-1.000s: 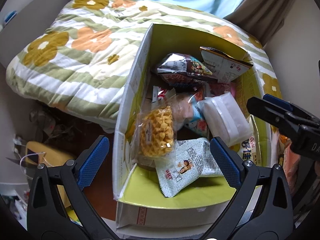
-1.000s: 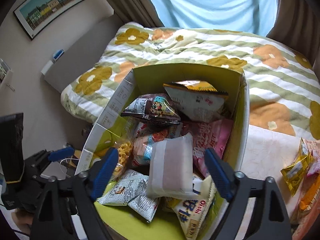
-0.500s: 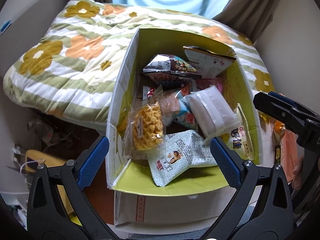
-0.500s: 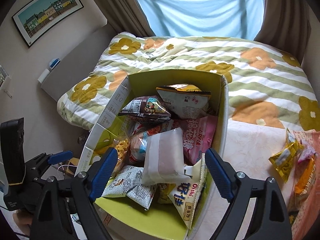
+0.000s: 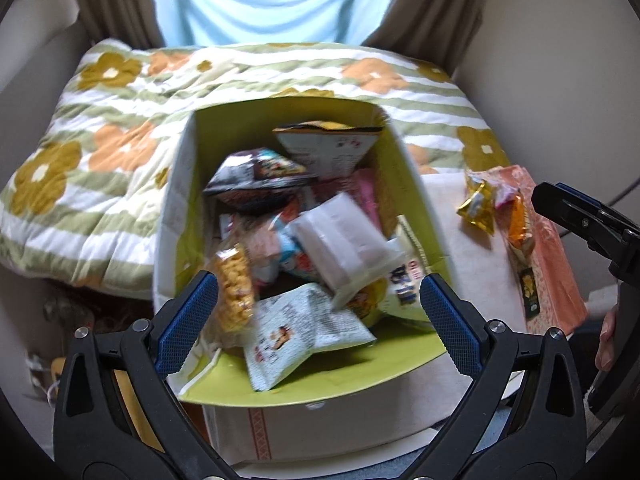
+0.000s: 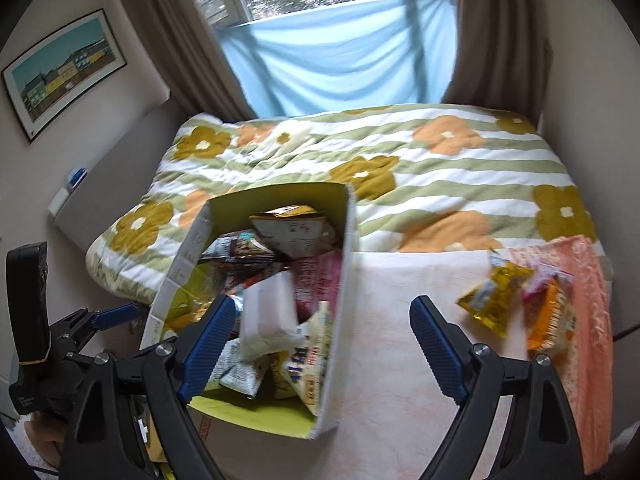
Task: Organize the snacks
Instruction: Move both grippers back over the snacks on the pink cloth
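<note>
**Operator:** Jaws status, both units?

**Inspector:** Both sets of jaws stand wide apart with nothing between the pads. The left gripper (image 5: 318,316) hangs over the near end of the yellow-green box (image 5: 188,208). The right gripper (image 6: 322,348) now straddles the box's right wall, one finger over the contents, the other over the bare desk (image 6: 392,320).

**Operator:** What has changed over the last second?

**Inspector:** Both grippers have pulled up and back. A second ago the box filled each view; now the whole box, the flowered quilt (image 6: 400,152) behind it and the desk to its right are visible. The right unit has also swung rightward, bringing a loose pile of snacks (image 6: 516,304) further into its frame. No packet left the box; the white pack (image 5: 344,240), the printed pouch (image 5: 304,332) and the corn-snack bag (image 5: 236,292) lie as before.

**Operator:** Location of the task items?

**Inspector:** Most packets sit heaped inside the box. The loose pile lies well apart on a pink cloth (image 6: 588,312) at the desk's right edge.

**Operator:** Consequence for the task?

**Inspector:** Judged from the retreat and the swing, the box is left alone for now and the loose pile is the probable next pickup. The frames are blurred by motion, so finer detail cannot be confirmed.
</note>
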The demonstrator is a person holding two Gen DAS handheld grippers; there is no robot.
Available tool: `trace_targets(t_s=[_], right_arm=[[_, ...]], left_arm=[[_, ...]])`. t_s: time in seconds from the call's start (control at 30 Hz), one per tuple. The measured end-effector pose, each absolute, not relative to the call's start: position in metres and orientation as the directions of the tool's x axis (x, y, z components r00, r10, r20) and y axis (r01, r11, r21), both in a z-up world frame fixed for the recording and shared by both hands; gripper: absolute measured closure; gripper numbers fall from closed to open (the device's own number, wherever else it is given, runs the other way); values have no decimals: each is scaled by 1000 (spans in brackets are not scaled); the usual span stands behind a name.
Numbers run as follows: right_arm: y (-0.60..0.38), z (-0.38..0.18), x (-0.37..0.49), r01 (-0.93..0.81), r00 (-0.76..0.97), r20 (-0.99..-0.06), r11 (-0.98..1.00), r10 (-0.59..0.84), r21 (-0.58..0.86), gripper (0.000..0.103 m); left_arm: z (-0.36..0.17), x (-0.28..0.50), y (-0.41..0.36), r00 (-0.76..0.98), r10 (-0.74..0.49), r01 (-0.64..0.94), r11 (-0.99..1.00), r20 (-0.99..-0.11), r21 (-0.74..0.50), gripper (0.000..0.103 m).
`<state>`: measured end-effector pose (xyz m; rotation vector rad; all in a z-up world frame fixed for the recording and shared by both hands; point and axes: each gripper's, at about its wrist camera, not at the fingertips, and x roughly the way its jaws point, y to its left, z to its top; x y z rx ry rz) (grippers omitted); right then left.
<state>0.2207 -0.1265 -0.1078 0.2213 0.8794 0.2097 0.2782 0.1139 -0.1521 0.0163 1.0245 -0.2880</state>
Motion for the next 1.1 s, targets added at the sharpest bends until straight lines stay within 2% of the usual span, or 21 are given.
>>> trace_targets(t_s=[0.3,0.47,0.67,0.87,1.1], right_arm=[[-223,-110,179,105,620,-780,977,83,187,16],[-285,-124,153,208,571,-820,972,-30,109,16],[-332,-150,121,283,500,-861,957,-94,59,16],[-348,-197,105,319,405,-910,946,-93,46,16],[-348,-249,103,288,331,-943,955,-28,73,16]], left_arm=[[-130,281,30,494,-275,390,918,-825,-73,2],[-126,284,-40,461,-310,471,880,-831,-67,2],[-135,285,-139,393,-345,576,815,-853,-64,2],[-175,294,-224,275,-359,636,764,-892,-111,2],[-247,309,-294,181,-254,664,744,-950,-73,2]])
